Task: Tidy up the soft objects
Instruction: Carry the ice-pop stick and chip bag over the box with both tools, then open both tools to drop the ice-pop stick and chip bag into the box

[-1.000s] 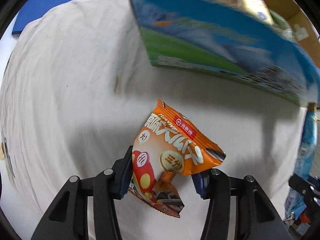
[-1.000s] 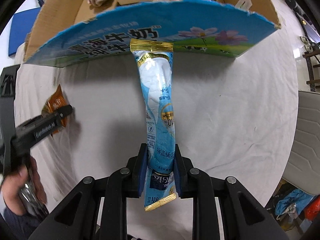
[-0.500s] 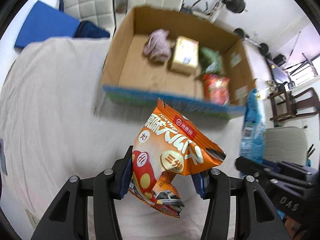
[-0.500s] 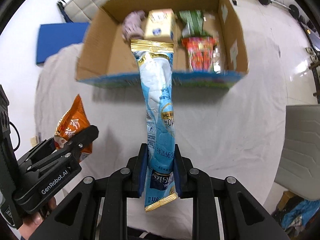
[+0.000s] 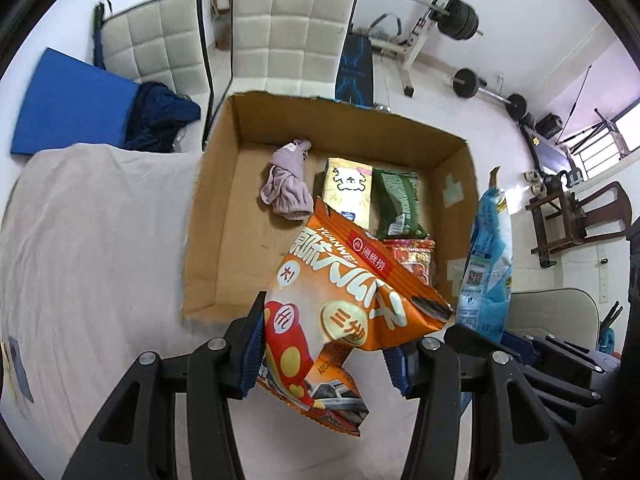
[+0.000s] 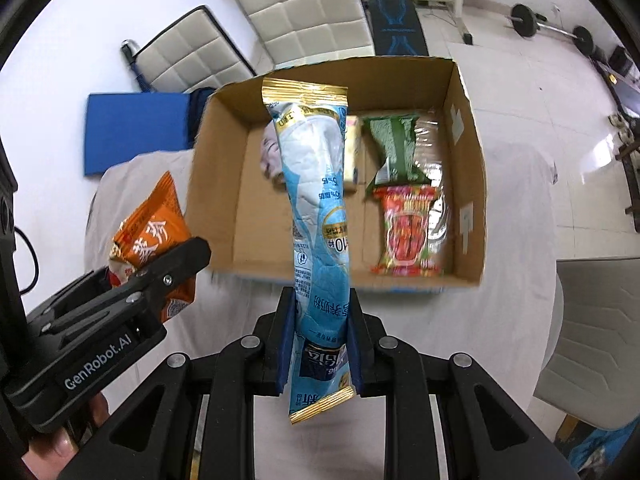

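My left gripper [image 5: 326, 344] is shut on an orange snack bag [image 5: 344, 300], held in the air over the near wall of an open cardboard box [image 5: 208, 208]. My right gripper [image 6: 320, 336] is shut on a long light-blue milk-powder pouch [image 6: 316, 200], held upright above the box's near edge [image 6: 460, 280]. The pouch also shows in the left wrist view [image 5: 488, 256], and the orange bag and left gripper show in the right wrist view [image 6: 150, 228]. In the box lie a mauve cloth [image 5: 288, 184], a yellow pack [image 5: 348, 188], a green pack [image 5: 398, 204] and a red pack [image 6: 408, 232].
The box stands on a table under a beige cloth [image 5: 88, 240]. Two white padded chairs [image 5: 292, 28] stand behind it, with a blue mat [image 5: 68, 108] and dark blue fabric [image 5: 160, 116] at the left. Weight equipment [image 5: 460, 20] stands at the back right.
Both grippers have risen with their bags, from low against the box's printed near wall to above it, so the box's inside now shows. Both stay shut.
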A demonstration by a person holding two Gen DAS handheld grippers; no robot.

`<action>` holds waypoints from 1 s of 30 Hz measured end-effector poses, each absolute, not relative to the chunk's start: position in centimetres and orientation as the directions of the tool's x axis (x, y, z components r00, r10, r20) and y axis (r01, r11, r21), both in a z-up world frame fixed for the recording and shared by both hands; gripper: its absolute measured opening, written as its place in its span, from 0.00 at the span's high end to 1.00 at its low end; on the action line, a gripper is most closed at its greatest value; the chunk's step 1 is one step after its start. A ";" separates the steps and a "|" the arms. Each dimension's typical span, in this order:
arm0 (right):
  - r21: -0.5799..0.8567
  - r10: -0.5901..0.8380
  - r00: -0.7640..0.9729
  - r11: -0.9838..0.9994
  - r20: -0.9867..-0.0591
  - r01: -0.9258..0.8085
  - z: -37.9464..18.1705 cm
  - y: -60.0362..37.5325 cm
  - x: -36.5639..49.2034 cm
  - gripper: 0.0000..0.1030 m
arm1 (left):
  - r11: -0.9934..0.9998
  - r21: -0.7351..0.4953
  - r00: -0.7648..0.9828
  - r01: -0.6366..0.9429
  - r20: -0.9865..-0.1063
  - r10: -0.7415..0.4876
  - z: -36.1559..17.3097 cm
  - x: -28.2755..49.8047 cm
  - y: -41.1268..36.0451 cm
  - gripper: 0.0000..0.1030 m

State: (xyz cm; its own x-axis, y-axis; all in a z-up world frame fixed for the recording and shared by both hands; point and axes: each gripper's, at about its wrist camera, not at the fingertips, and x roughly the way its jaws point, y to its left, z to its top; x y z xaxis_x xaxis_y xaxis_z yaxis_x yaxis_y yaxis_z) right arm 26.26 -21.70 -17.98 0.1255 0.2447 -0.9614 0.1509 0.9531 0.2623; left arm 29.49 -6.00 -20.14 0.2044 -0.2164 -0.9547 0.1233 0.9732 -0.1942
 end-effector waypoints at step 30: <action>0.165 0.192 -0.080 0.951 -0.978 0.261 -33.1 -20.9 35.3 0.62 | 0.984 -0.174 -0.128 0.030 -0.977 -0.169 -34.1 37.7 -6.3 0.50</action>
